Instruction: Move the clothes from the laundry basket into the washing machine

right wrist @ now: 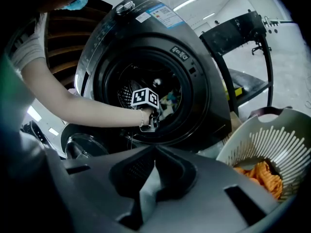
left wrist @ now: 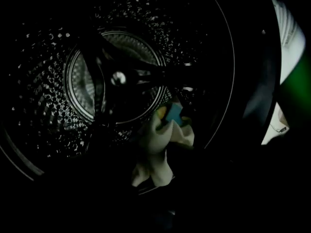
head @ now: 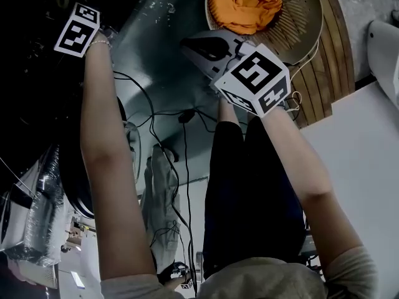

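The dark washing machine [right wrist: 194, 76] stands open, and my left arm reaches into its drum [left wrist: 48, 106]. A white cloth with blue and yellow patches [left wrist: 160, 144] lies at the drum's lower front, just ahead of my left gripper [right wrist: 151, 122], whose jaws are lost in the dark. Its marker cube [head: 76, 30] shows at the dark opening. My right gripper [right wrist: 154, 149] is shut on nothing and hovers beside the laundry basket [head: 305, 17]. An orange cloth [head: 243, 5] lies in the basket; in the right gripper view the orange cloth [right wrist: 265, 176] shows at lower right.
The washer's round door [right wrist: 82, 147] hangs open at lower left. A black metal frame [right wrist: 243, 33] stands to the right of the machine. Cables [head: 184, 142] run across the floor, and the basket rests on wooden slats [head: 324, 73].
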`<state>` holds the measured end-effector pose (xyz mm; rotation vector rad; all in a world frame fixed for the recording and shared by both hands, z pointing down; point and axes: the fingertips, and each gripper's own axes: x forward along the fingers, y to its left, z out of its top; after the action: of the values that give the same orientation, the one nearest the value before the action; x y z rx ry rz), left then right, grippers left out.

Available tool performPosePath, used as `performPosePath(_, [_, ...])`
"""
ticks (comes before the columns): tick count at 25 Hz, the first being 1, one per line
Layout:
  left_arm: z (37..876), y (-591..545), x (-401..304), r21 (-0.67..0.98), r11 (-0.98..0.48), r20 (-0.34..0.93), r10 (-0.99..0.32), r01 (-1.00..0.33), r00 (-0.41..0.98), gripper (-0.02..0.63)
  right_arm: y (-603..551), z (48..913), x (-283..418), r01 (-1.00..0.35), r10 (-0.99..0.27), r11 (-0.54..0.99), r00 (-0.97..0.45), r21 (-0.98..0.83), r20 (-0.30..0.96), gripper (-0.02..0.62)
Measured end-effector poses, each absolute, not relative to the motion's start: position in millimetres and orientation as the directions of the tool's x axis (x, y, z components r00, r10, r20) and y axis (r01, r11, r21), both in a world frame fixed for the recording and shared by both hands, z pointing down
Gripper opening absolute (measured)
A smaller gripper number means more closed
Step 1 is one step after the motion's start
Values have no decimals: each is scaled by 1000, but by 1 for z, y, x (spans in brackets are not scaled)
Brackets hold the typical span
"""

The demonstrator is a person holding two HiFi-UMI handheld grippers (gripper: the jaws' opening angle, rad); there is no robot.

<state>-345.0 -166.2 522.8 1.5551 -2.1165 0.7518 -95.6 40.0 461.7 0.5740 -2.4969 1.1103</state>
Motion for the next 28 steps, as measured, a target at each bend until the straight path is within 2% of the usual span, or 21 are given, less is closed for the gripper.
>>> performPosePath(1, [527,-160,-344,-165,242,621,-728,-956,-291,190,41,462,-95,-497,-223,610,-855,-617,468,11])
performPosePath(7, [513,-126,-323,-83,248,594,-765,-965,-247,222,36,461,-72,-562,-304,594,-819,-576,487,12])
performPosePath(11, [487,-103,-271,-25,85,572,-816,-996,-84,222,29,468,-45,-626,-339,547,-772,-556,537,12])
performPosePath(18, [482,-29,-159,175,-83,618,-767,-981,175,221,17,509,13,-745,-363,474,-651,-470,666,18])
performPosePath(19, [480,-20,-141,200,-116,618,-756,-973,217,221,16,520,18,-751,-351,471,-640,-462,683,37])
performPosePath(21, [478,-6,-105,257,-184,615,-727,-949,307,219,12,547,24,-757,-316,478,-622,-446,716,117])
performPosePath(22, [478,1,-89,285,-213,613,-709,-935,349,218,10,560,27,-760,-299,483,-610,-435,734,117])
performPosePath(23, [478,10,-75,308,-236,613,-692,-922,382,205,10,575,30,-765,-282,485,-595,-423,752,121])
performPosePath(26, [481,28,-55,327,-273,621,-659,-905,423,49,14,629,37,-779,-211,463,-560,-423,801,160])
performPosePath(28, [491,35,-52,318,-301,631,-641,-899,438,25,18,670,38,-789,-144,430,-540,-439,829,181])
